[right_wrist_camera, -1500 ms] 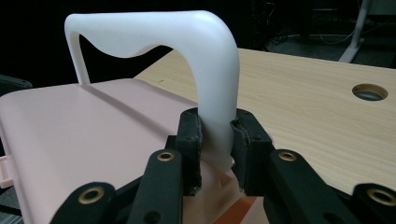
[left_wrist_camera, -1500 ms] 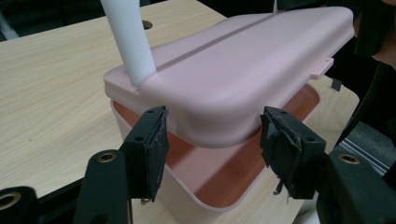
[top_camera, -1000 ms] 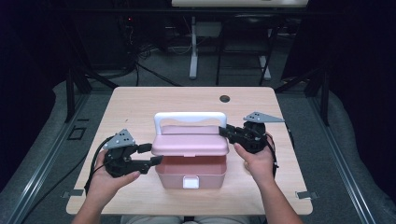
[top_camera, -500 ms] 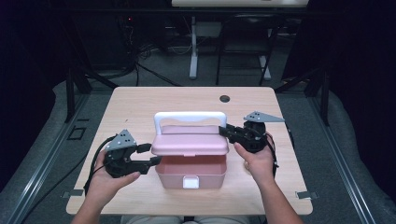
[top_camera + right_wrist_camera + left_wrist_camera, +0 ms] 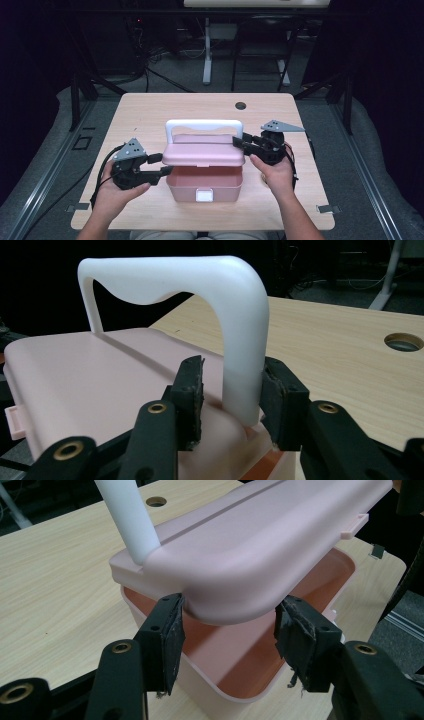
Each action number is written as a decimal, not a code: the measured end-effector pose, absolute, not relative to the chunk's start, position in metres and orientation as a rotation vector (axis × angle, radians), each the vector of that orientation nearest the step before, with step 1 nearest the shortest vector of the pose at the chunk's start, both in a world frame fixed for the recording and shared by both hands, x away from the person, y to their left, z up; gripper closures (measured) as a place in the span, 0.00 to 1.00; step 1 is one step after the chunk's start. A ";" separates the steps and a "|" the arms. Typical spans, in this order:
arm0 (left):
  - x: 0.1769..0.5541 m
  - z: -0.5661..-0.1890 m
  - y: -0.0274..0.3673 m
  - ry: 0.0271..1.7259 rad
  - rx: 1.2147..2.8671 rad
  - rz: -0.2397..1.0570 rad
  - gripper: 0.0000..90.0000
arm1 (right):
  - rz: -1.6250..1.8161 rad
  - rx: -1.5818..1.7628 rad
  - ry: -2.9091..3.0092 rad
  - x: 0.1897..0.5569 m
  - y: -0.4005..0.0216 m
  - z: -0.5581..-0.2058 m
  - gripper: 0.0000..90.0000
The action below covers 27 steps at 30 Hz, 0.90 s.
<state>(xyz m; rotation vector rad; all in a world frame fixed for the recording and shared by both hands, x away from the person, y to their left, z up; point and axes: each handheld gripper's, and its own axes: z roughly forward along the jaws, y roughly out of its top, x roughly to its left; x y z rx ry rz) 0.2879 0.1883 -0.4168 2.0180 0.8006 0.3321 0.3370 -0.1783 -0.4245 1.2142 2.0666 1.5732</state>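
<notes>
While the white plastic handle (image 5: pixel 240 340) stands between the right gripper (image 5: pixel 231 395)'s just-loosened jaws and the left gripper (image 5: pixel 227 635)'s wide-open jaws flank the pink plastic lid (image 5: pixel 260 545), the lid is best supported evenly.

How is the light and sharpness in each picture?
High view: table evenly lit, dark room behind, slightly soft. Left gripper view: pink lid sharp, no glare. Right gripper view: white handle bright, nearly washed out, black background.

I see a light wooden table (image 5: pixel 150 115) with a round cable hole (image 5: pixel 240 106) near its far edge. Beyond it stands a white stand leg (image 5: pixel 207 55) on a grey floor (image 5: pixel 170 75) with black cables (image 5: pixel 155 55); dark surroundings.
</notes>
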 end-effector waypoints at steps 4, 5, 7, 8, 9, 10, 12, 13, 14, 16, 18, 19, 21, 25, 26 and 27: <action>0.288 -0.416 0.189 0.800 2.015 0.330 0.50 | 1.582 1.205 2.055 0.335 -0.179 -0.424 0.67; 0.289 -0.415 0.189 0.800 2.012 0.330 0.50 | 1.581 1.200 2.048 0.333 -0.180 -0.422 0.66; 0.290 -0.414 0.189 0.798 2.005 0.329 0.50 | 1.578 1.192 2.042 0.331 -0.181 -0.421 0.65; 0.290 -0.414 0.189 0.800 2.002 0.329 0.50 | 1.576 1.191 2.039 0.330 -0.181 -0.421 0.64; 0.291 -0.414 0.190 0.798 2.000 0.325 0.50 | 1.574 1.187 2.033 0.329 -0.182 -0.420 0.64; 0.291 -0.414 0.190 0.798 2.000 0.325 0.50 | 1.574 1.187 2.033 0.329 -0.182 -0.420 0.64; 0.292 -0.413 0.189 0.798 1.992 0.325 0.50 | 1.586 1.183 2.020 0.324 -0.185 -0.418 0.64; 0.292 -0.412 0.190 0.797 1.985 0.324 0.50 | 1.586 1.183 2.020 0.324 -0.185 -0.418 0.64; 0.293 -0.411 0.190 0.796 1.977 0.325 0.50 | 1.588 1.170 2.004 0.320 -0.187 -0.416 0.64; 0.294 -0.410 0.191 0.795 1.971 0.330 0.50 | 1.591 1.168 1.994 0.318 -0.189 -0.415 0.64; 0.295 -0.410 0.191 0.793 1.968 0.328 0.50 | 1.596 1.167 1.988 0.317 -0.191 -0.415 0.64; 0.297 -0.409 0.191 0.793 1.965 0.334 0.50 | 1.597 1.172 1.975 0.315 -0.194 -0.414 0.64; 0.298 -0.409 0.190 0.796 1.958 0.342 0.50 | 1.600 1.175 1.961 0.313 -0.196 -0.414 0.64; 0.300 -0.407 0.191 0.796 1.942 0.345 0.50 | 1.596 1.186 1.947 0.310 -0.201 -0.413 0.64; 0.301 -0.406 0.191 0.794 1.937 0.346 0.51 | 1.597 1.190 1.942 0.310 -0.202 -0.413 0.64; 0.301 -0.406 0.191 0.796 1.930 0.344 0.51 | 1.594 1.192 1.941 0.309 -0.204 -0.413 0.64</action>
